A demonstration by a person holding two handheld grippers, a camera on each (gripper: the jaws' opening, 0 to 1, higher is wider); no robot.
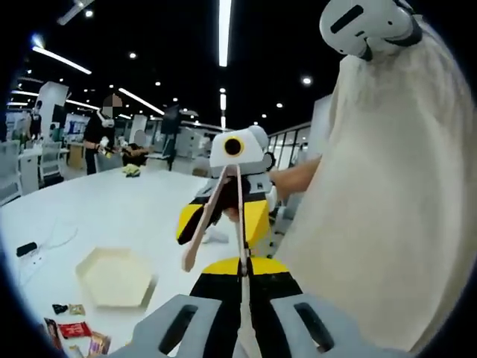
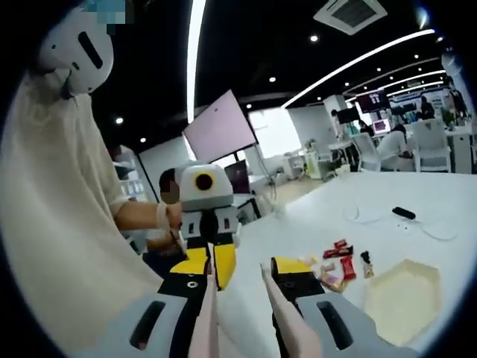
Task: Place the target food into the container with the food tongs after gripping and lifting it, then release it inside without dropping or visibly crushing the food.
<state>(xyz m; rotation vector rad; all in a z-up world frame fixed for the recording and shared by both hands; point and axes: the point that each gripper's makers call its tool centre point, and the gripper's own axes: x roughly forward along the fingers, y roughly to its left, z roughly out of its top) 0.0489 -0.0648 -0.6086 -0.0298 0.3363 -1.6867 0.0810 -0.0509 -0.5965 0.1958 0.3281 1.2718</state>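
White tabletop carries a pale six-sided tray with small snack packets lying just beside it. Both grippers are raised, facing each other in front of a person in a cream top. The right gripper grasps pale food tongs between its jaws, the two arms splayed and holding nothing. The left gripper appears clenched on a thin pale strip, possibly a tong arm, though I cannot tell for certain. Risk ahead, as I judge it: the slim tongs could twist in the jaws, letting a slick packet slip and drop short of the tray.
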